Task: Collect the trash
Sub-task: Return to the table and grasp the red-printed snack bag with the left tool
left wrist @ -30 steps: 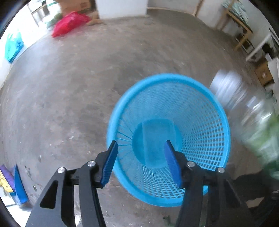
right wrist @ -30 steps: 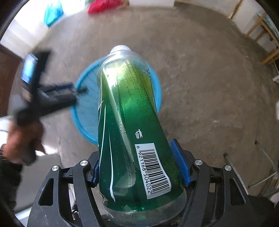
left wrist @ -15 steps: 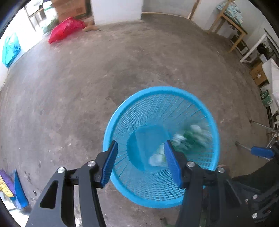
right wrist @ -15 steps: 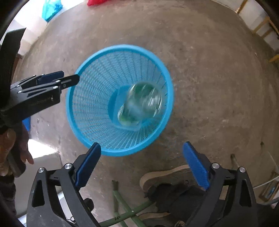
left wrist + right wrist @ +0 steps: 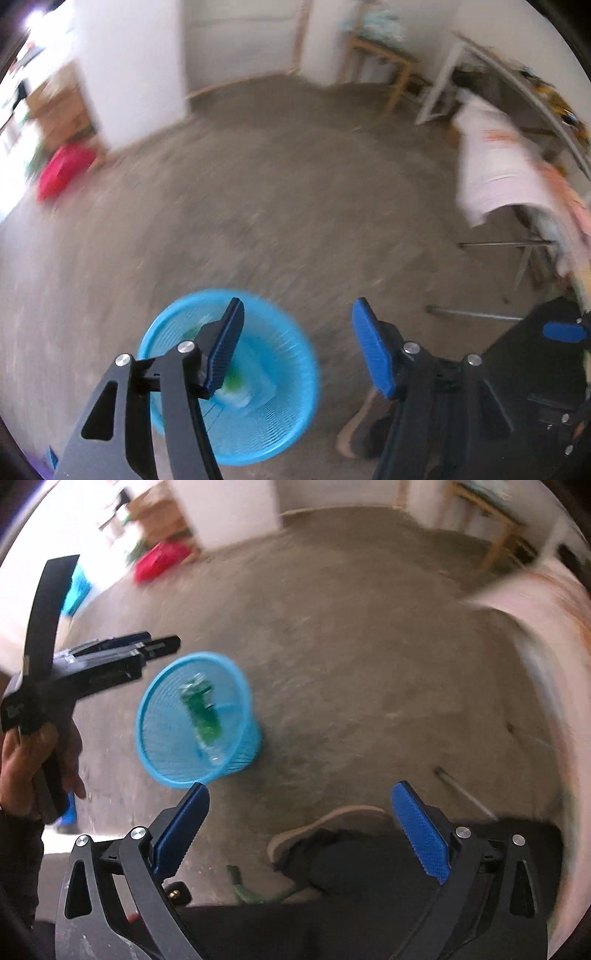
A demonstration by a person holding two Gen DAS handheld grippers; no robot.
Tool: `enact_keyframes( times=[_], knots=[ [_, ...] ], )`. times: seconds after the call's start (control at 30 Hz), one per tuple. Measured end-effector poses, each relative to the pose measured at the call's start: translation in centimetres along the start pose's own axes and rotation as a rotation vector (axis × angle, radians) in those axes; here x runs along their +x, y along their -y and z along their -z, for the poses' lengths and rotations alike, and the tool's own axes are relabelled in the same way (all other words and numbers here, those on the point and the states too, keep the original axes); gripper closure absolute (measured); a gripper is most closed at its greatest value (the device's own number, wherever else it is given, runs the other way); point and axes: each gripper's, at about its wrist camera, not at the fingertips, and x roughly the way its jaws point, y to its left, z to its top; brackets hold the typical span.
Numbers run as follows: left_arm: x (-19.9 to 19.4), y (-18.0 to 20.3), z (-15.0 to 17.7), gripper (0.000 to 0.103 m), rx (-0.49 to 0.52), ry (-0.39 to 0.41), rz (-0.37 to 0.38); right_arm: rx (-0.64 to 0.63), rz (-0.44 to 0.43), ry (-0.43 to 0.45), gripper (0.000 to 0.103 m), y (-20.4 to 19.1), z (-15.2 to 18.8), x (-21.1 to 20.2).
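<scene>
blue mesh plastic makes up the wastebasket (image 5: 192, 720), which stands on the bare concrete floor (image 5: 351, 657), well away from the walls. inside it lies a green plastic bottle (image 5: 201, 709), lengthwise against the mesh wall and reaching toward the bottom; in the left wrist view only a green and pale smear shows at the bottom of the basket (image 5: 236, 387), blurred.

the right hand-held gripper (image 5: 299, 834) is above the floor beside the basket, its jaws opening and already very wide apart, with nothing between the blue pads (image 5: 421, 834); under it are the person's dark trouser leg and a pale sandal (image 5: 332, 823). the left hand-held gripper (image 5: 295, 350) also has its jaws opening, the pads apart and empty, one pad overlapping the basket's rim in its own view. from the right wrist camera it shows at the left edge, gripped by the person's hand (image 5: 33, 760), its tips near the basket's rim.

far across the floor a red bag (image 5: 162, 559) lies near a white wall, and pale cloth (image 5: 498, 170) hangs over a rack at the right.
</scene>
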Motion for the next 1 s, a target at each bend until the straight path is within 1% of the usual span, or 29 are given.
enact_keyframes(
  times=[0.07, 0.1, 0.13, 0.17, 0.27, 0.33, 0.37, 0.4, 0.47, 0.53, 0.57, 0.63, 0.77, 0.83, 0.9, 0.93, 0.97, 1.0],
  knots=[
    [-1.2, 3.6, -2.2, 0.043, 0.060, 0.045, 0.050, 0.059, 0.019, 0.022, 0.008, 3.0, 1.3, -2.1],
    [-2.1, 6.6, -3.9, 0.043, 0.109, 0.081, 0.093, 0.086, 0.026, 0.033, 0.008, 4.3, 1.9, -3.2],
    [-2.6, 8.3, -4.8, 0.042, 0.136, 0.097, 0.120, 0.126, 0.036, 0.049, 0.008, 6.2, 2.7, -4.7],
    [-3.4, 11.2, -6.3, 0.041, 0.181, 0.118, 0.168, 0.149, 0.043, 0.058, 0.008, 7.1, 3.3, -5.7],
    [-4.3, 18.9, -9.5, 0.038, 0.301, 0.148, 0.282, 0.243, 0.096, 0.100, 0.008, 11.7, 5.1, -9.2],
    [-4.1, 24.0, -11.1, 0.038, 0.376, 0.154, 0.327, 0.305, 0.142, 0.128, 0.008, 14.9, 5.9, -11.4],
    [-4.0, 25.9, -11.7, 0.038, 0.399, 0.155, 0.343, 0.339, 0.179, 0.139, 0.008, 16.7, 6.3, -12.3],
    [-3.7, 28.6, -12.4, 0.038, 0.431, 0.159, 0.376, 0.372, 0.214, 0.144, 0.008, 18.5, 6.7, -13.2],
    [-2.5, 33.7, -13.8, 0.038, 0.490, 0.149, 0.411, 0.445, 0.291, 0.148, 0.008, 22.4, 7.7, -14.7],
    [-1.0, 36.9, -15.0, 0.036, 0.500, 0.126, 0.452, 0.505, 0.335, 0.152, 0.008, 25.7, 8.8, -15.8],
    [0.2, 39.4, -15.9, 0.035, 0.507, 0.100, 0.470, 0.521, 0.345, 0.153, 0.008, 26.8, 9.2, -16.1],
    [2.2, 42.9, -17.0, 0.034, 0.530, 0.074, 0.476, 0.557, 0.356, 0.152, 0.008, 29.0, 10.0, -16.6],
    [6.6, 49.9, -18.1, 0.032, 0.639, 0.057, 0.450, 0.614, 0.352, 0.144, 0.008, 31.9, 10.8, -17.0],
    [8.6, 52.2, -18.8, 0.032, 0.673, 0.044, 0.433, 0.641, 0.356, 0.143, 0.008, 33.2, 11.3, -17.4],
    [10.7, 53.9, -19.2, 0.032, 0.691, 0.013, 0.427, 0.663, 0.362, 0.144, 0.008, 34.6, 11.8, -18.0],
    [11.3, 54.0, -19.3, 0.032, 0.694, -0.001, 0.422, 0.674, 0.364, 0.143, 0.008, 35.3, 11.9, -18.1],
    [12.3, 54.3, -19.7, 0.030, 0.698, -0.023, 0.415, 0.679, 0.367, 0.142, 0.008, 36.0, 12.0, -18.1],
    [13.4, 54.6, -19.8, 0.027, 0.698, -0.052, 0.419, 0.685, 0.370, 0.142, 0.008, 36.5, 12.1, -18.2]
  ],
)
